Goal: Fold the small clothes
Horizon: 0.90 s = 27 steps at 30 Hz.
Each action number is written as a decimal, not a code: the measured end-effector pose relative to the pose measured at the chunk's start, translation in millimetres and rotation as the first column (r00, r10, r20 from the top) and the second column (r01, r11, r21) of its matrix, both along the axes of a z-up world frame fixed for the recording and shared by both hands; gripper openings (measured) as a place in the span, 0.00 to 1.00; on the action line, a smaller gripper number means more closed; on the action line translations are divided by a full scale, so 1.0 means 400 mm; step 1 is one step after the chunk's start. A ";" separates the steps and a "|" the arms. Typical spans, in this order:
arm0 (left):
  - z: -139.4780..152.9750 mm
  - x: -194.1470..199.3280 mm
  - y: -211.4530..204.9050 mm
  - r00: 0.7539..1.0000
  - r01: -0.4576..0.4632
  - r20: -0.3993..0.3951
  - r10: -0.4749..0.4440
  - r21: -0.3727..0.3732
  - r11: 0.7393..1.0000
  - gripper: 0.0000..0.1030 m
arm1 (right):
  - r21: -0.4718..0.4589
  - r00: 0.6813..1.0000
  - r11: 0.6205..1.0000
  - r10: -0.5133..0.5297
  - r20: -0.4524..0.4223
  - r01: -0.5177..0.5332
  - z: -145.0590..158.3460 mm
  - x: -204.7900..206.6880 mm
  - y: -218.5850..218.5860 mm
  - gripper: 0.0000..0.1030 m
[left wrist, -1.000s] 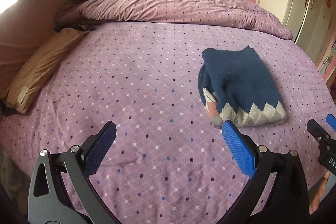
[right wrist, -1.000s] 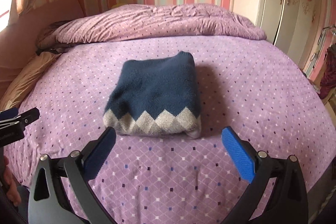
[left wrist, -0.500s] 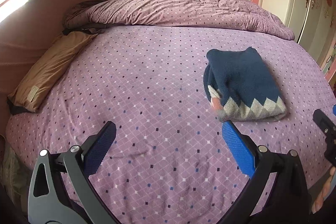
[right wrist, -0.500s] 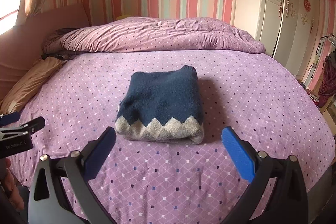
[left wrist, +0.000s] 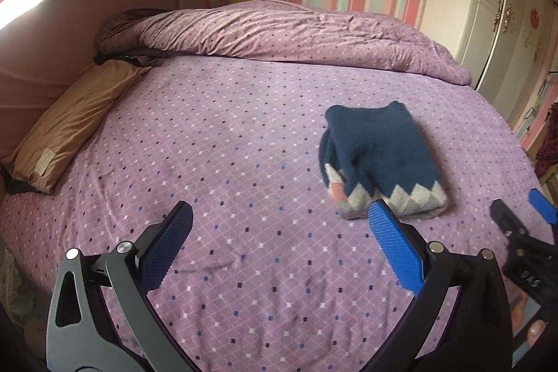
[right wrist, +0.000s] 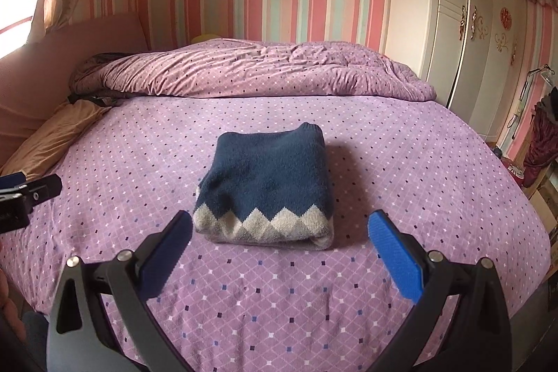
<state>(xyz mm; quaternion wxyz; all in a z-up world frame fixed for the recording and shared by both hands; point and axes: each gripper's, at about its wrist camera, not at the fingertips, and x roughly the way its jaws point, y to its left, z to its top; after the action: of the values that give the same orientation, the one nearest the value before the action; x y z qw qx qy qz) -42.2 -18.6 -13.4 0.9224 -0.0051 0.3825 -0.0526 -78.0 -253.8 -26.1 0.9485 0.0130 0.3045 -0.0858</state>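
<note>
1. On the purple dotted bedspread (right wrist: 401, 162) lies a folded navy sweater (right wrist: 268, 183), a compact rectangle with a grey-and-cream zigzag band along the edge nearest the cameras
2. From the right wrist view, the right gripper (right wrist: 279, 232) hangs above the near part of the bed with its jaws spread wide; the sweater sits just beyond the fingertips and centred between them, its zigzag hem roughly level with the two blue pads (right wrist: 394, 253), touching neither
3. Nothing is held in the right gripper
4. From the left wrist view, the left gripper (left wrist: 277, 232) is likewise spread wide and holds nothing; bare bedspread (left wrist: 226, 135) shows between its fingers
5. Seen from that side, the sweater (left wrist: 380, 156) lies ahead and to the right of the left gripper; its near corner, where a pink patch shows in the folded layers, appears just behind the tip of the right-hand pad, and whether they touch I cannot tell
6. At the far right edge of the left view, part of the right gripper (left wrist: 523, 222) shows; at the left edge of the right view, a finger of the left gripper (right wrist: 24, 194) shows
7. Behind the sweater, well apart from it, a rumpled purple duvet (right wrist: 251, 72) is heaped across the far side of the bed, and a tan pillow (left wrist: 73, 117) lies along the left edge by the pink headboard (right wrist: 80, 40)
</note>
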 end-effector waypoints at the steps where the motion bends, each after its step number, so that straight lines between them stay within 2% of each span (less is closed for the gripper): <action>1: 0.004 -0.002 0.000 1.000 0.001 0.004 -0.001 -0.006 1.000 0.97 | -0.003 1.000 1.000 -0.002 -0.001 0.002 0.000 0.002 -0.001 0.98; 5: 0.017 -0.004 -0.002 1.000 -0.002 0.012 0.002 -0.007 1.000 0.97 | -0.006 1.000 1.000 -0.006 -0.005 0.006 -0.002 0.008 -0.001 0.98; 11: 0.018 -0.002 -0.015 1.000 -0.007 0.002 0.007 0.065 0.998 0.97 | -0.022 1.000 1.000 -0.009 -0.007 0.009 -0.006 0.018 0.005 0.98; 27: 0.035 -0.002 -0.019 1.000 0.006 0.000 -0.006 0.056 0.998 0.97 | -0.039 0.999 0.999 -0.037 -0.013 0.037 -0.012 0.031 -0.004 0.98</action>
<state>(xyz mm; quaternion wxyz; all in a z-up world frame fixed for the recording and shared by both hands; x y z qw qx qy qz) -43.0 -26.2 0.6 0.9221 0.0220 0.3838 -0.0443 -65.5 -255.4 -30.9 0.9448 -0.0004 0.3090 -0.1093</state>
